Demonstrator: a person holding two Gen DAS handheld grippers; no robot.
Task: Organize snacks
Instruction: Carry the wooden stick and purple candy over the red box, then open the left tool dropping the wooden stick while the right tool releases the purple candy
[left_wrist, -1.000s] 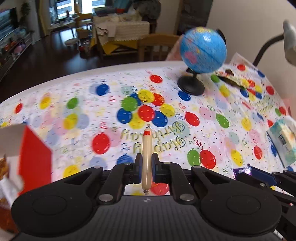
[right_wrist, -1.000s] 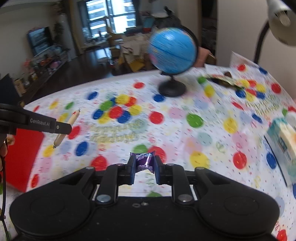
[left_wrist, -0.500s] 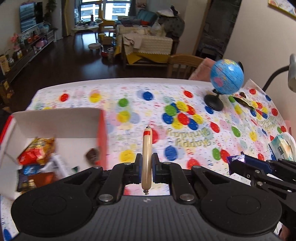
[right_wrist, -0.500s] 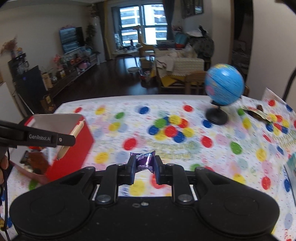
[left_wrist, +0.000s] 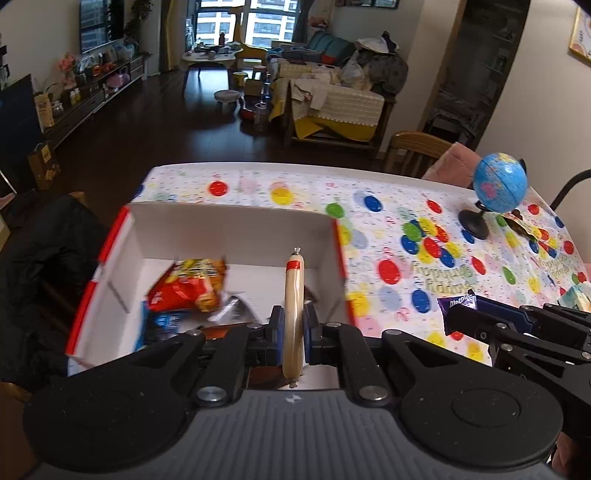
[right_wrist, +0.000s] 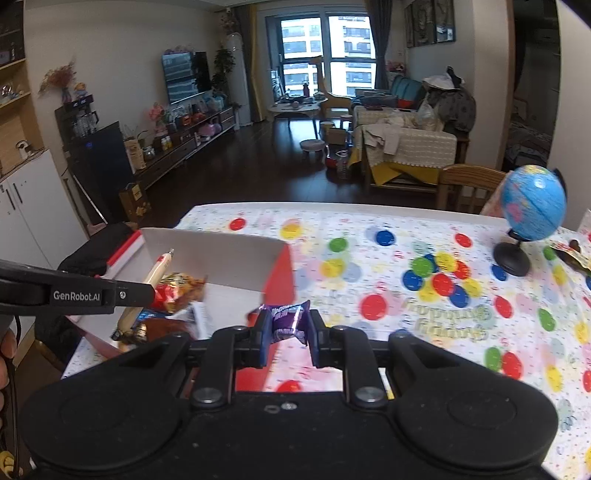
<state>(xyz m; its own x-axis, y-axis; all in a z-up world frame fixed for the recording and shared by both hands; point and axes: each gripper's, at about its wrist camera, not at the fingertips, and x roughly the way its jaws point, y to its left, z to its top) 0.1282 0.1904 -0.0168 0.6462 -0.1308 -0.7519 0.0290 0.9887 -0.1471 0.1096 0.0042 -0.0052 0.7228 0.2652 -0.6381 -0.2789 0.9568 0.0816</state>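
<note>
My left gripper (left_wrist: 293, 326) is shut on a long beige sausage stick (left_wrist: 293, 295) with a red band, held above the open red-and-white box (left_wrist: 229, 223). The box holds a red-orange snack bag (left_wrist: 188, 286) and several other packets. My right gripper (right_wrist: 288, 332) is shut on a purple candy wrapper (right_wrist: 286, 321), to the right of the box (right_wrist: 218, 258) over the tablecloth. The left gripper (right_wrist: 147, 291) with the sausage (right_wrist: 159, 267) shows in the right wrist view; the right gripper's candy (left_wrist: 458, 302) shows in the left wrist view.
A blue globe on a black stand (left_wrist: 498, 184) stands at the far right of the balloon-print tablecloth (left_wrist: 406, 236). A teal tissue pack (left_wrist: 574, 295) lies at the right edge. A wooden chair (right_wrist: 465, 184) stands behind the table.
Both grippers have swung left and risen with their snacks. The left one has come from over the tablecloth to above the box; the right one has come near the box's right side.
</note>
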